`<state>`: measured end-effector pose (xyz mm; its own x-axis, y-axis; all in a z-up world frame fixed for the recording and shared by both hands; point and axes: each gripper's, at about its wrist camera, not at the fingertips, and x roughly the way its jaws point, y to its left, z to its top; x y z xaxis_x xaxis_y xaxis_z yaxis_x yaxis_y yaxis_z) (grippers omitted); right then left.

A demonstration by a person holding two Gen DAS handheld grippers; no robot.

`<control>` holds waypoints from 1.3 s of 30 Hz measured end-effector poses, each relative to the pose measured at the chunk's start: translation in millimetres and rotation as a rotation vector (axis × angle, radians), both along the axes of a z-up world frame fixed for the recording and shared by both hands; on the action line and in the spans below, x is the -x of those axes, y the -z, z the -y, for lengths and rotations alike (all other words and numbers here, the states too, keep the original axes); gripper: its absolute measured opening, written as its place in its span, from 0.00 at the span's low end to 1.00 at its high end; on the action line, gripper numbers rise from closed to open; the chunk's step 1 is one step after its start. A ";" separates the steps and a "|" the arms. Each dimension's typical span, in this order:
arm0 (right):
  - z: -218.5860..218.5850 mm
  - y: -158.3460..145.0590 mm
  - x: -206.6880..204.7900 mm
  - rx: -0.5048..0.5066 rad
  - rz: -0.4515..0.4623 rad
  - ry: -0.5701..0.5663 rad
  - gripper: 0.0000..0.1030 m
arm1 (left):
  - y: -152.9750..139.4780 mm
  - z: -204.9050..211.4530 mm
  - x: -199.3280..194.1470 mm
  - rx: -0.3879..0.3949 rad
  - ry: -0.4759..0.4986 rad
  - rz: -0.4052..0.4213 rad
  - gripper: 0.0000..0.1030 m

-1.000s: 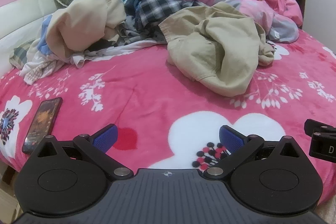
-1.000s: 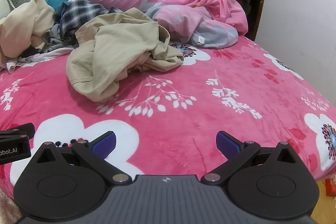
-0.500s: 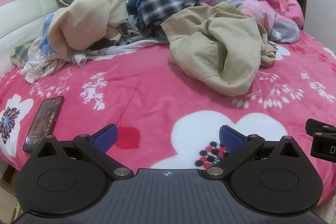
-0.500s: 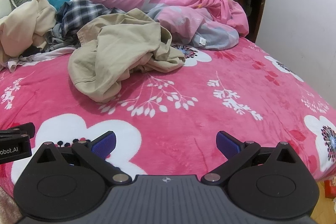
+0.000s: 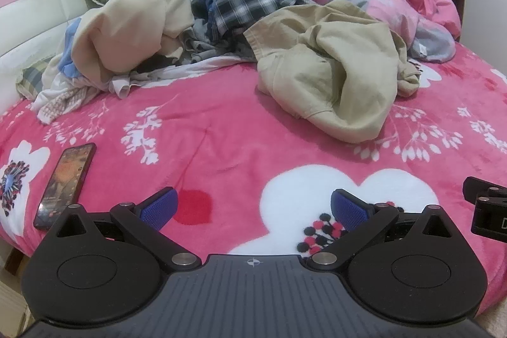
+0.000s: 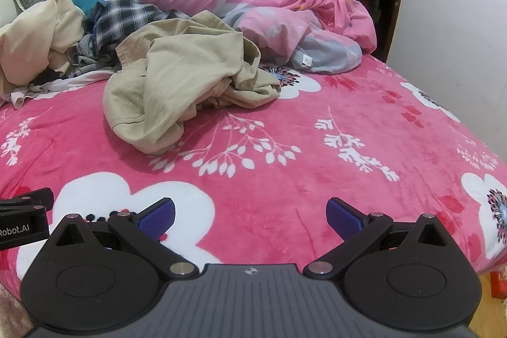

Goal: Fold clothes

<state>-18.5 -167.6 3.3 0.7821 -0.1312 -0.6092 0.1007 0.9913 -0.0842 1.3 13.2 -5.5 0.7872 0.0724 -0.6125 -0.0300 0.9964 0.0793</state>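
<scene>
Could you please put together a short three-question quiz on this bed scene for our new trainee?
1. True or false: the left gripper is shut on the khaki garment.
2. Which thing lies flat on the pink blanket near the left gripper? A) a phone B) a book C) a remote
3. Fill in: the checked shirt lies in the clothes pile, ______ the khaki garment as seen from the grippers.

Key
1. False: both the left gripper and the right gripper are open and hold nothing.
2. A, the phone.
3. Behind.
</scene>
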 end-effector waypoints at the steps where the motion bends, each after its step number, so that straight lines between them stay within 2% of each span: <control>1: -0.1 0.0 -0.5 0.000 0.000 0.000 1.00 | -0.1 -0.1 -0.5 -0.001 -0.001 0.000 1.00; 23: 0.7 4.0 -12.2 -0.022 0.008 -0.013 1.00 | 6.4 -6.0 -14.4 0.016 -0.018 -0.022 1.00; 31: 12.7 12.1 -13.4 -0.070 0.049 -0.010 1.00 | 18.2 -15.1 -24.4 0.080 -0.041 -0.049 1.00; 39: 15.4 23.0 -18.1 -0.110 0.097 -0.085 1.00 | 27.3 -28.7 -36.7 0.233 -0.036 -0.041 1.00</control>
